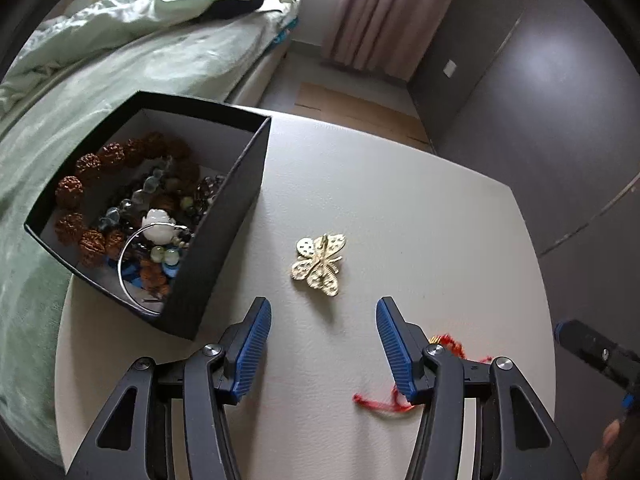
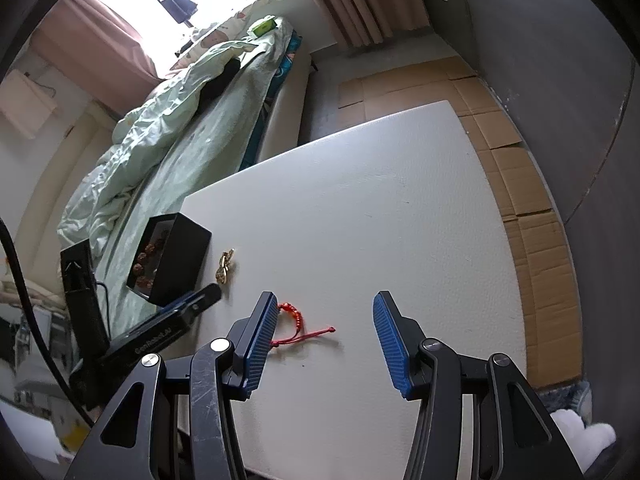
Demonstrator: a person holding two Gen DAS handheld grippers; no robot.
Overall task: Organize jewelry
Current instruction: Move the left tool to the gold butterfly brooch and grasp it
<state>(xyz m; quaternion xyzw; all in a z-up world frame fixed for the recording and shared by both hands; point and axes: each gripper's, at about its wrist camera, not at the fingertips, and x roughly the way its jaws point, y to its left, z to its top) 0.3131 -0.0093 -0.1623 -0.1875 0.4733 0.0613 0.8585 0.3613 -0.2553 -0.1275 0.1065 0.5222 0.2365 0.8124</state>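
Left tool [image 1: 324, 320] hangs over the white desk [image 1: 400, 208], jaws standing apart, blue ribbed pads empty, nothing pressed between them. Just ahead of it lies a gold butterfly brooch [image 1: 319, 263], flat on the desk, four pierced filigree wings, dotted cut-outs on the upper wings, thin body in the middle, shiny pale gold. It is clear of both pads, not touched.

Left of the brooch, close by, is a black box [image 1: 224, 240], open top, white inside. In it: a bracelet of big knobbly brown seed beads [image 1: 86, 164] curving round the far and left sides, a jumble of glassy grey, green and blue beads, a white carved charm [image 1: 158, 224], and a thin silver bangle [image 1: 128, 276] leaning by the near wall. The box sits at the desk's left edge by the bed [image 1: 100, 92] with its pale green bedding.

Red cord bracelet [image 2: 294, 320]: small red beads in an arc, with thin knotted red cord tails trailing right, lying flat on the desk. In the right wrist view it lies just inside the right tool's left pad, partly hidden by it; contact unclear. In the left wrist view it shows behind that tool's right finger, with a gold bit at the bead end.

Right tool [image 2: 326, 320] jaws likewise apart, gripping nothing, above bare desk. Flattened cardboard [image 2: 520, 184] covers the floor beyond the desk.
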